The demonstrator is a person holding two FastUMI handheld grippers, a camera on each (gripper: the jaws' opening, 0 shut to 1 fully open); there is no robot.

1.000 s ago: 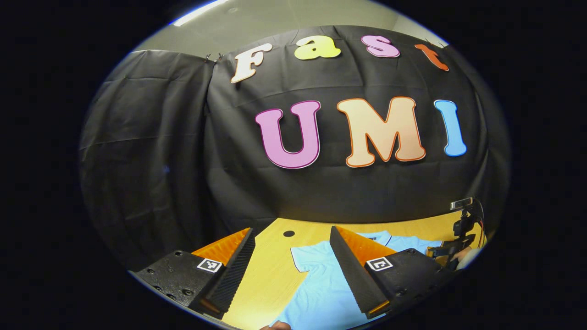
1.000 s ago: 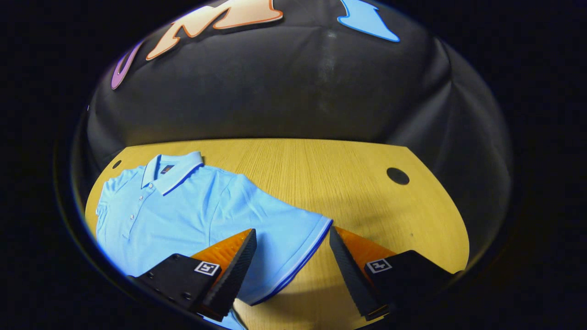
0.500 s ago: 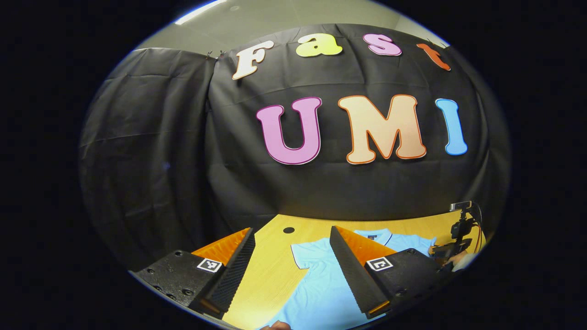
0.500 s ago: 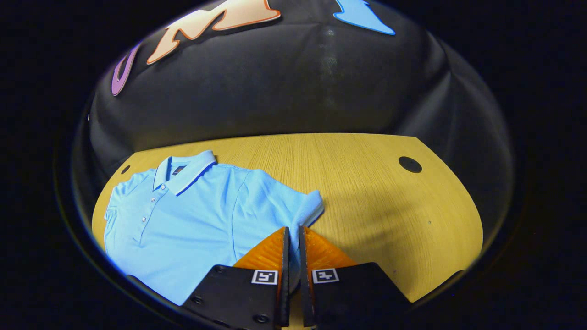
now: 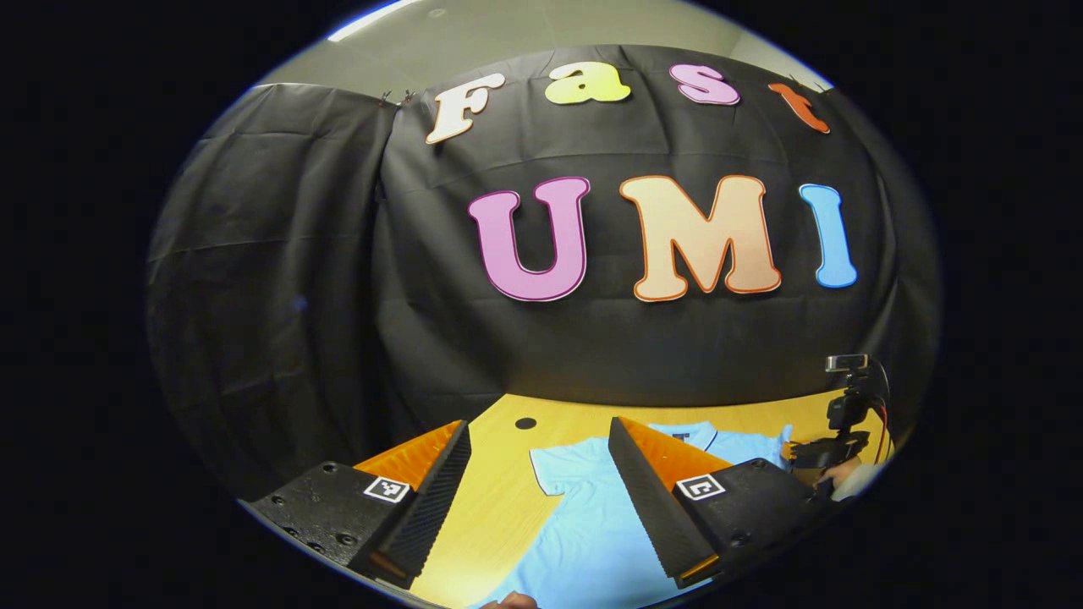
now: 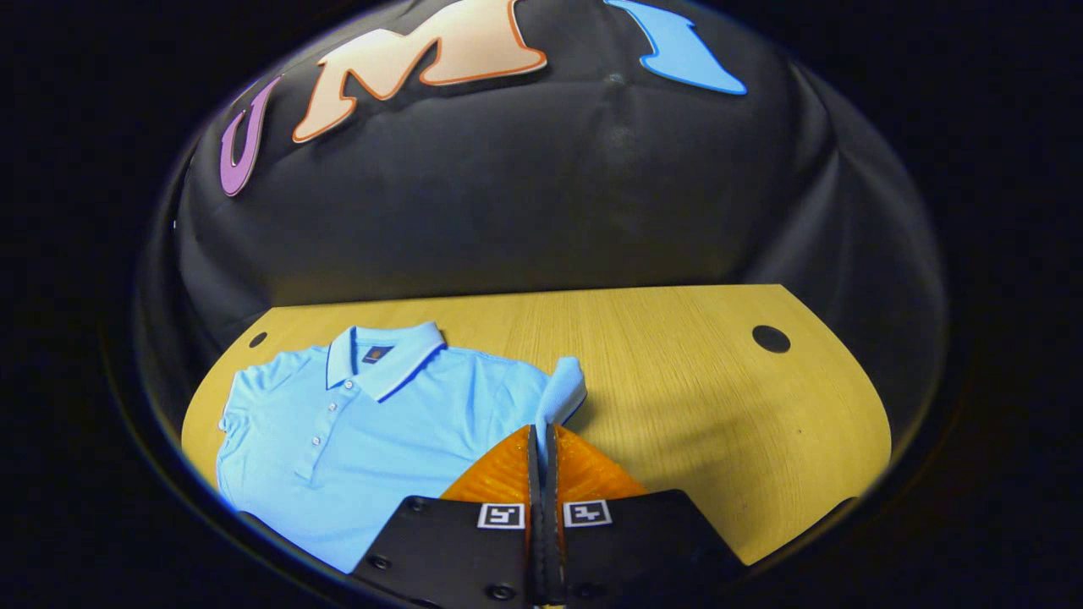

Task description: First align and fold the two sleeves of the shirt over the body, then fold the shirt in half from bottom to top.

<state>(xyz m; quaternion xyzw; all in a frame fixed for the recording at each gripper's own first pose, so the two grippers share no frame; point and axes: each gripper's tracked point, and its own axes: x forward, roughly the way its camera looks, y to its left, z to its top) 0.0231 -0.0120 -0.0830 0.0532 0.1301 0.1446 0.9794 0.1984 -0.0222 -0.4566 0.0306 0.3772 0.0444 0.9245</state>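
A light blue polo shirt (image 6: 364,423) lies face up on the wooden table (image 6: 677,381), collar toward the back wall. My right gripper (image 6: 541,436) is shut on the shirt's right sleeve (image 6: 560,391), which stands lifted off the table in a fold. In the left gripper view the same shirt (image 5: 584,524) lies below, and my left gripper (image 5: 540,444) hangs open above the table near the other sleeve (image 5: 554,469), with nothing between its fingers. The right gripper (image 5: 833,448) and the hand holding it show at the far right of that view.
Two round cable holes, one hole (image 6: 771,338) at the right and a second hole (image 6: 258,339) at the left, sit in the table near the back. Black cloth walls close the back and sides. Bare tabletop lies to the right of the shirt.
My right gripper closed on the sleeve and has lifted it, drawing it in toward the shirt body. My left gripper stays open and has barely moved.
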